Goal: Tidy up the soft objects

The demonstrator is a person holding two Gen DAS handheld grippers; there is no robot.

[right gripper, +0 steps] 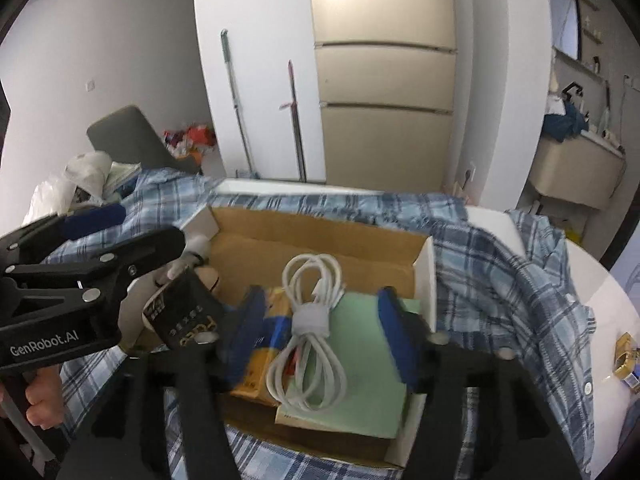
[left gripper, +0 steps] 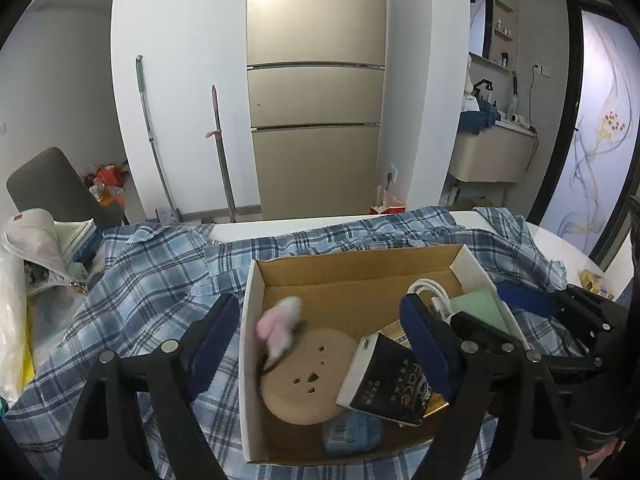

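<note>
An open cardboard box (left gripper: 256,360) sits on a blue plaid shirt (left gripper: 160,280). A blurred pink and white fluffy thing (left gripper: 280,326) is in mid-air over a round tan disc (left gripper: 308,376) in the box. My left gripper (left gripper: 320,340) is open above the box, its jaws wide apart. My right gripper (right gripper: 320,328) is open over a coiled white cable (right gripper: 310,328), a green pad (right gripper: 360,360) and a yellow pack (right gripper: 264,364) at the box's right end (right gripper: 424,280). A dark packet (left gripper: 388,380) leans in the box.
White table edge (right gripper: 592,280) shows right of the shirt, with a small gold object (right gripper: 626,354) on it. Bags and a grey chair (left gripper: 44,184) stand at left. A fridge (left gripper: 316,120) and two mops (left gripper: 152,140) stand behind.
</note>
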